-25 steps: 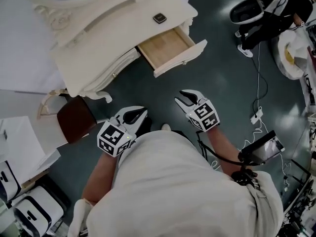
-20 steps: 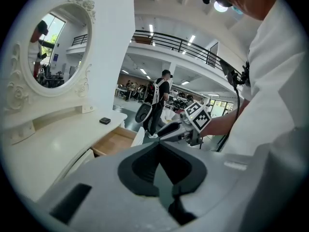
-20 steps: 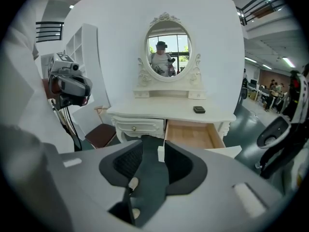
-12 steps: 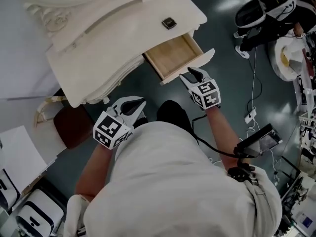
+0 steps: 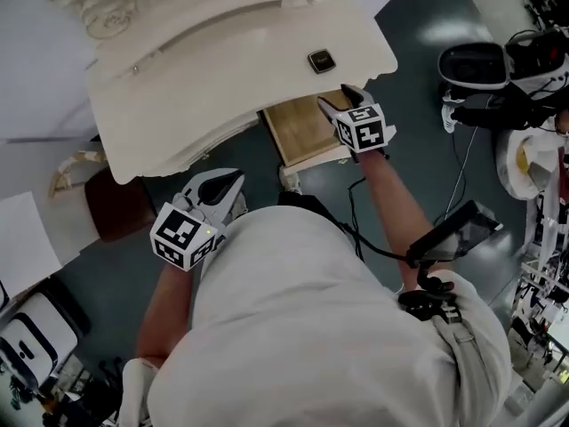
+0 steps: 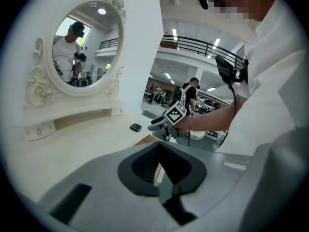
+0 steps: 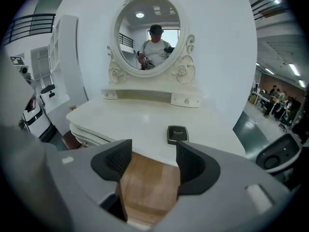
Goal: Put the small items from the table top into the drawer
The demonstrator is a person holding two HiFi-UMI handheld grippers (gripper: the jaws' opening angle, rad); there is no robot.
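Observation:
A small black compact (image 5: 321,60) (image 7: 177,133) lies on the white dressing table's top (image 5: 222,69), near its front right edge. Just below it the wooden drawer (image 5: 302,132) (image 7: 149,187) stands pulled out. My right gripper (image 5: 342,105) (image 7: 148,163) hovers over the drawer and points at the compact. Its jaws are opening, with nothing between them. My left gripper (image 5: 229,183) (image 6: 158,151) hangs low by the person's body, left of the drawer. Its jaws stand close together and hold nothing.
An oval mirror (image 7: 147,35) with a small shelf stands at the table's back. A brown stool (image 5: 111,207) sits by the table's left end. Cables and a handheld screen (image 5: 458,234) lie on the dark floor to the right, with bags and gear farther right.
My right gripper has travelled from in front of the person's body up over the open drawer, and its jaws have spread. The left gripper has stayed low by the body.

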